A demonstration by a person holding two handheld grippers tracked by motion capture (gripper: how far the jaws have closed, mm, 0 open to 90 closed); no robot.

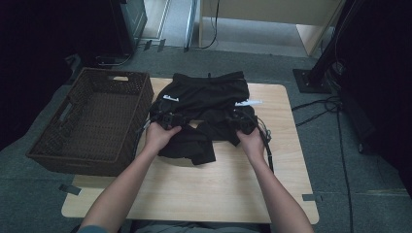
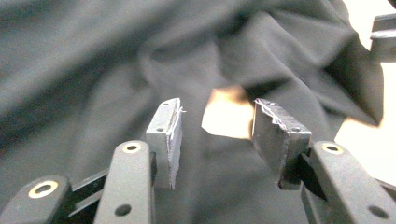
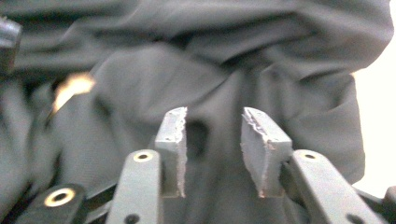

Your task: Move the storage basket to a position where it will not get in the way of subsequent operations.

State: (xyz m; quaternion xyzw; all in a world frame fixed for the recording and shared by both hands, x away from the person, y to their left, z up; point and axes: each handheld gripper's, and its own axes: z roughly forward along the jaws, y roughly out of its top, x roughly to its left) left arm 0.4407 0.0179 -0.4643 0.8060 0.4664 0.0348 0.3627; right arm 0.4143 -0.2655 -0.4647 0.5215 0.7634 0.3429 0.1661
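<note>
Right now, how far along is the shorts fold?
Done: the black shorts lie on the wooden table, near edge bunched and partly turned over. In hand: the left gripper and right gripper sit at that edge, jaws apart with cloth behind them, nothing pinched in either gripper view. Left, probably: finishing the fold and moving the shorts into the wicker basket, which holds no garment.

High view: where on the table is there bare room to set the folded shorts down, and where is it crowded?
The near half of the table is bare wood, bordered by the two forearms. A strip along the right edge, beside the right gripper, is also free. The middle and far part is crowded by the black shorts and left gripper. The wicker basket on the left looks empty.
</note>
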